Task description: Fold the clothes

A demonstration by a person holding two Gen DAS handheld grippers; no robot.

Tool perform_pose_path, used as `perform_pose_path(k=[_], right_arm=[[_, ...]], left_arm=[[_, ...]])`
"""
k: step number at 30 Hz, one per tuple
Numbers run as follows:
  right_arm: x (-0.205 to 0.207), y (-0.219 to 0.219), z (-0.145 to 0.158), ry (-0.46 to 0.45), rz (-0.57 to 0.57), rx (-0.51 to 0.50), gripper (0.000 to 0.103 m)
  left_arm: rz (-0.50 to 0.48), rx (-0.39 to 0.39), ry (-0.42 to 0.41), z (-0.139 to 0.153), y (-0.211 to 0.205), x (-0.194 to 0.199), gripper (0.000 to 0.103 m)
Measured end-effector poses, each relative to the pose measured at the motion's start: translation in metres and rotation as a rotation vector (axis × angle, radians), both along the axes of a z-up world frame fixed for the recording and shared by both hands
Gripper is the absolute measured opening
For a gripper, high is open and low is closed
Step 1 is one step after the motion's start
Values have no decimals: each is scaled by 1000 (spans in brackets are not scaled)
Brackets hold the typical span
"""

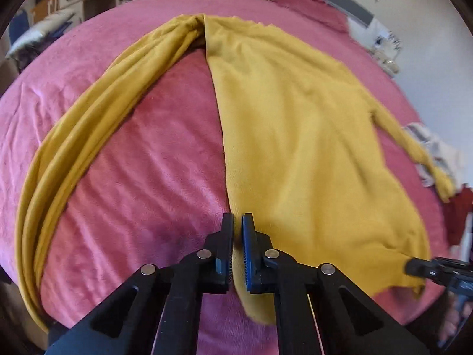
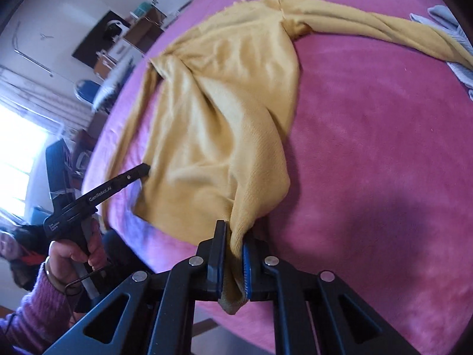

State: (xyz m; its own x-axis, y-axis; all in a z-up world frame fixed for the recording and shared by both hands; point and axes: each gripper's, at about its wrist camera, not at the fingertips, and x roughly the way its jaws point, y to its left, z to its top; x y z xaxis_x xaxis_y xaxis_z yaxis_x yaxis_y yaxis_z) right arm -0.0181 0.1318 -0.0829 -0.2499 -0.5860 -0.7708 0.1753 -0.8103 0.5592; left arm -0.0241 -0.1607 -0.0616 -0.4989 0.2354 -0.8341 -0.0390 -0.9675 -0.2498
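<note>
The left wrist view looks steeply down along its own tongs (image 1: 237, 224), close above the pink bed (image 1: 142, 153), facing the far wall. The right wrist view looks down from the bed's near edge, tilted towards the window side. Both share the yellow garment (image 1: 295, 124); each catches the other's tongs.

Both my wrist views: daylight, bright and even, colours saturated. Right wrist view: a window (image 2: 17, 151) at the left edge blows out to white glare; a soft shadow lies on the pink bedspread (image 2: 384, 177) lower right of centre. Left wrist view: faint shadow under the folds of the yellow garment (image 1: 295, 124); lower right corner smeared with motion blur. Both: strong fisheye bulge, straight lines curve, black vignette in the corners. Room clutter along the upper edges is soft and blurred.
</note>
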Motion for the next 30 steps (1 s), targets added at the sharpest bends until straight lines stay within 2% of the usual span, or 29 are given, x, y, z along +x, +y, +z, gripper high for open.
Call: perform_pose_path(k=[3, 6, 9, 10, 11, 12, 15, 19, 20, 22, 24, 25, 26, 27, 28, 30], right_arm=[[2, 6, 14, -1, -3, -58, 9], [2, -3, 26, 11, 8, -93, 8], [-5, -16, 37, 45, 17, -76, 8], [-7, -17, 39, 50, 13, -71, 9], [-9, -17, 40, 54, 7, -67, 8], [-12, -18, 39, 48, -4, -74, 8], [-24, -24, 34, 28, -26, -84, 8], [-28, -26, 27, 6, -35, -79, 9], [-29, -27, 25, 0, -38, -82, 8], [-30, -27, 23, -5, -41, -90, 9], [-32, -26, 22, -8, -46, -96, 9], [-33, -26, 22, -9, -49, -98, 9], [-34, -25, 22, -10, -52, -101, 9], [-34, -24, 21, -13, -55, -106, 8], [-35, -23, 21, -14, -58, -106, 8], [-37, -23, 21, -15, -58, -99, 9]], left_arm=[[1, -22, 46, 28, -18, 13, 6], [23, -47, 67, 44, -38, 32, 6], [2, -71, 27, 32, -36, 27, 12], [-6, -78, 12, 28, -34, 25, 26], [-14, -86, -4, 23, -33, 22, 47], [-25, -54, -23, 14, -29, 18, 54], [-60, 69, -86, -16, -15, 1, 61], [-56, 123, -103, -34, -5, -13, 74], [-52, 132, -101, -35, -2, -15, 81], [-42, 151, -98, -37, 2, -19, 84], [-33, 150, -105, -38, 13, -21, 84], [-43, 134, -107, -38, 18, -22, 74], [-56, 99, -104, -37, 23, -22, 59], [-63, 74, -106, -36, 25, -21, 33], [-71, 121, -119, -34, 21, -22, 12], [-64, 210, -120, -23, 6, -20, 12]])
